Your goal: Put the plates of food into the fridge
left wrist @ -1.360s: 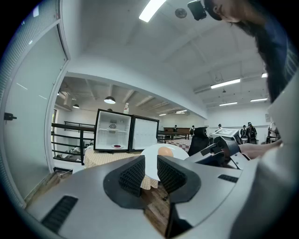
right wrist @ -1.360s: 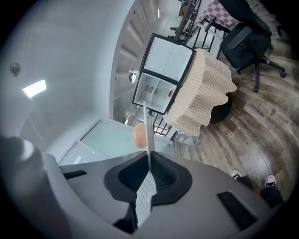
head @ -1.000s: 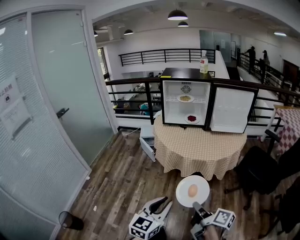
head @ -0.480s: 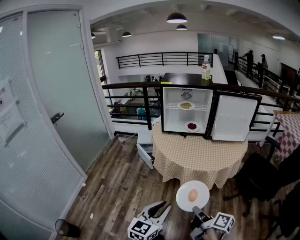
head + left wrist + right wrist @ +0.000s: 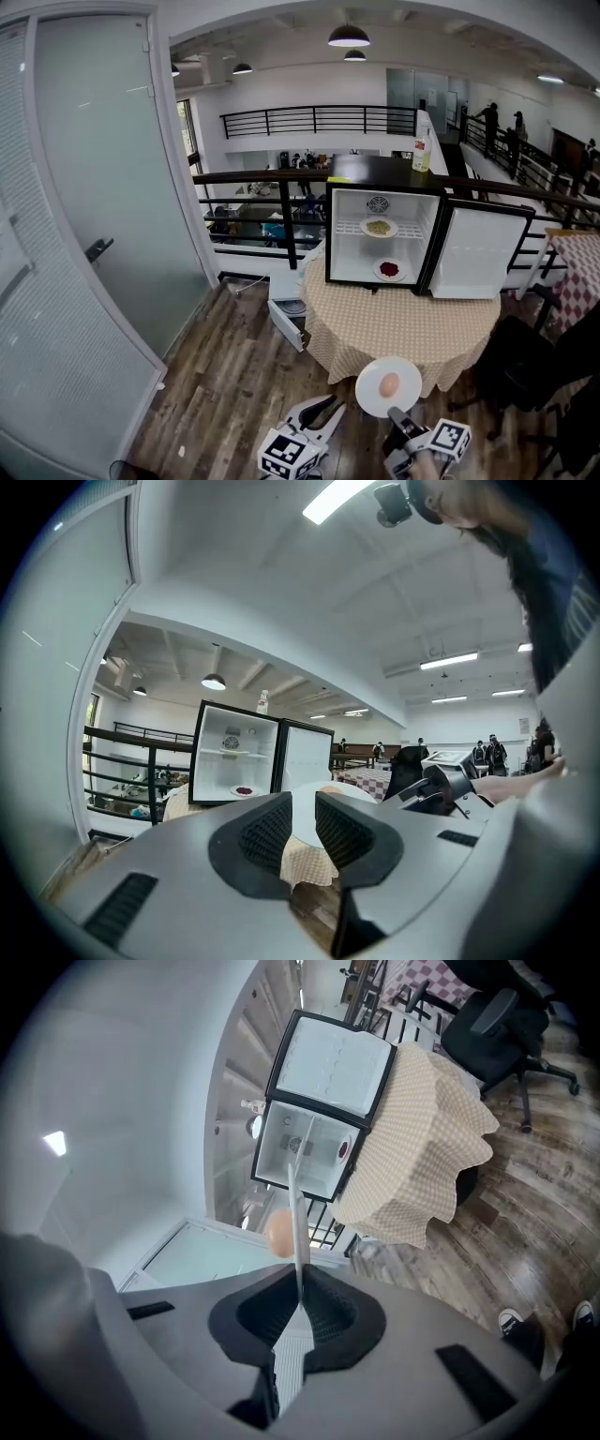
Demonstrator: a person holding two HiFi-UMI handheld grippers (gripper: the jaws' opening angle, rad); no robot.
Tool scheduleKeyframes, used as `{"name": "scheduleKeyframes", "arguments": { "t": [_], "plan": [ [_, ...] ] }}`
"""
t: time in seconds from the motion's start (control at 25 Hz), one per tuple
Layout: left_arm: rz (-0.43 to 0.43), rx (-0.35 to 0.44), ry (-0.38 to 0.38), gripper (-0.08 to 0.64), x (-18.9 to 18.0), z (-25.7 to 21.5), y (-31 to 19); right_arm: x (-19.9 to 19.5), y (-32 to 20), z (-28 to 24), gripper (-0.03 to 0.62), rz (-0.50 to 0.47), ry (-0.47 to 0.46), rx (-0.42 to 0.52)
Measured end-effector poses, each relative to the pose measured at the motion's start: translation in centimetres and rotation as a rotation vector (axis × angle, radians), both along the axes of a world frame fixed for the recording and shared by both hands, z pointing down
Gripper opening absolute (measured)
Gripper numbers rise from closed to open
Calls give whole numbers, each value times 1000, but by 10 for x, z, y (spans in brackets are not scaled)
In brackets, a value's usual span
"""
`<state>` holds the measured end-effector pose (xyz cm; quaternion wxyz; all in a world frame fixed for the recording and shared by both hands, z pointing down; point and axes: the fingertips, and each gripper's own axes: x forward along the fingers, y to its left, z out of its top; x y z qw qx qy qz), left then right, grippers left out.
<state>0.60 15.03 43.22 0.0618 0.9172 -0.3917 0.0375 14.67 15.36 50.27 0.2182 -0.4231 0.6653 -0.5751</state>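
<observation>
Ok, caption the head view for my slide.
Right gripper holds a plate of food, facing the open fridge on the table.

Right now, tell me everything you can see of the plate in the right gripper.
The plate is round, white, smooth and shallow, likely ceramic. It sits roughly level, clamped at its near rim by the shut right gripper. One rounded pale-orange piece of food rests near its middle. The plate hangs over the wood floor, short of the table.
</observation>
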Motion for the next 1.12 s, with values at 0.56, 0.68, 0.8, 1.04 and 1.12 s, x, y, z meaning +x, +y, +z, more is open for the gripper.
{"name": "scheduleKeyframes", "arguments": {
  "t": [0.56,0.68,0.8,1.04,1.12],
  "plan": [
    [55,-14,30,83,-50,10,-77,-61,-74,7,25,18,22,-29],
    [67,-33,36,83,-48,16,-91,-62,-91,8,25,21,30,-28],
    [77,-50,34,83,-43,21,-107,-60,-112,8,25,23,11,-21],
    [48,-61,28,83,-32,27,-159,-42,-171,19,25,14,13,-42],
    [38,-64,21,83,-25,29,-182,-35,-196,21,25,2,15,-41]
  ]
}}
